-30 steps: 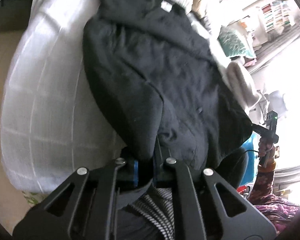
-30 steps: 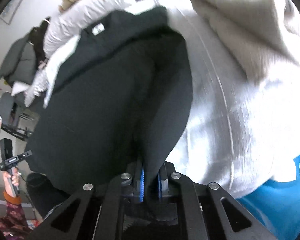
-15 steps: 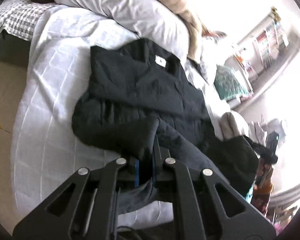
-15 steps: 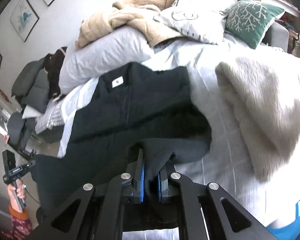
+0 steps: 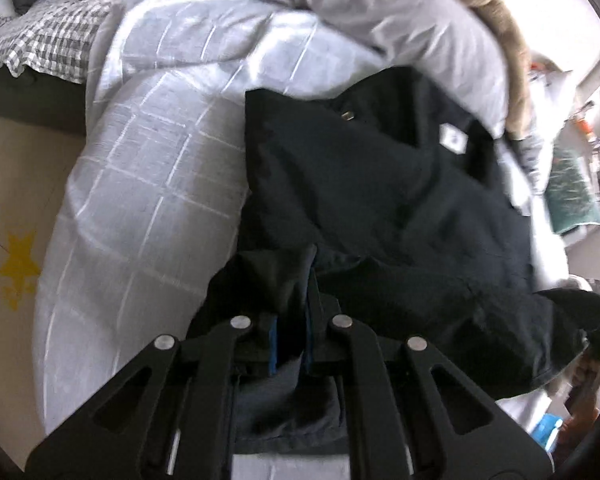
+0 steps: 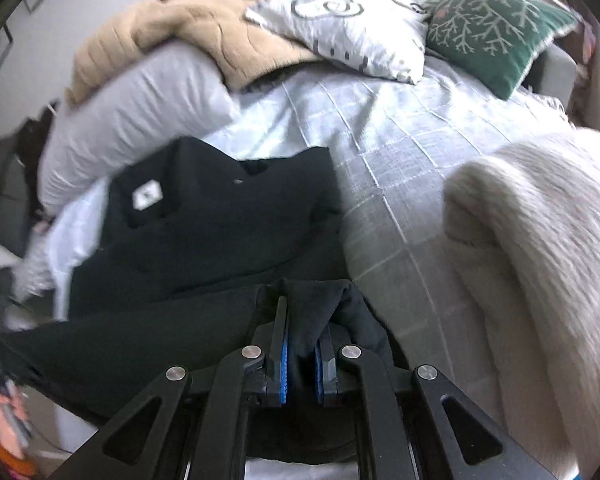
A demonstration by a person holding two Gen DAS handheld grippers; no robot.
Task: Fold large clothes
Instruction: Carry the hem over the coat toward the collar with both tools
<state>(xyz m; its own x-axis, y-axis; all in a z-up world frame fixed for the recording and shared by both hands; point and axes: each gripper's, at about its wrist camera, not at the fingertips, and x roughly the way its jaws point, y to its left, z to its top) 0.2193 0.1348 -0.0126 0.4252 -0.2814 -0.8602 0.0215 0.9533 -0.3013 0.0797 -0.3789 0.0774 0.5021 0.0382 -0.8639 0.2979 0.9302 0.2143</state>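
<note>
Around the work: a bed point(image 6: 400, 168) under a pale grid-patterned cover, a grey pillow point(image 6: 140, 120) and tan fleece blanket point(image 6: 188, 28) at the far left, a white patterned cushion point(image 6: 360, 12) and green branch-print cushion point(image 6: 496, 28) at the far right, a shaggy off-white throw point(image 6: 540, 248) near right. Spread across the bed's middle, collar and white label toward the far pillow: the black jacket point(image 6: 220, 232). Left tool point(image 5: 291, 344) clamped together on a bunched near edge of the jacket; right tool point(image 6: 301, 360) likewise pinched on dark cloth at the other near corner. Near hem draped over both tools, hiding what lies beneath. Blurred at the left view's right edge: a hand point(image 5: 584, 380), barely legible. Left of the bed, bare floor with a yellow star mark point(image 5: 20, 268).
</note>
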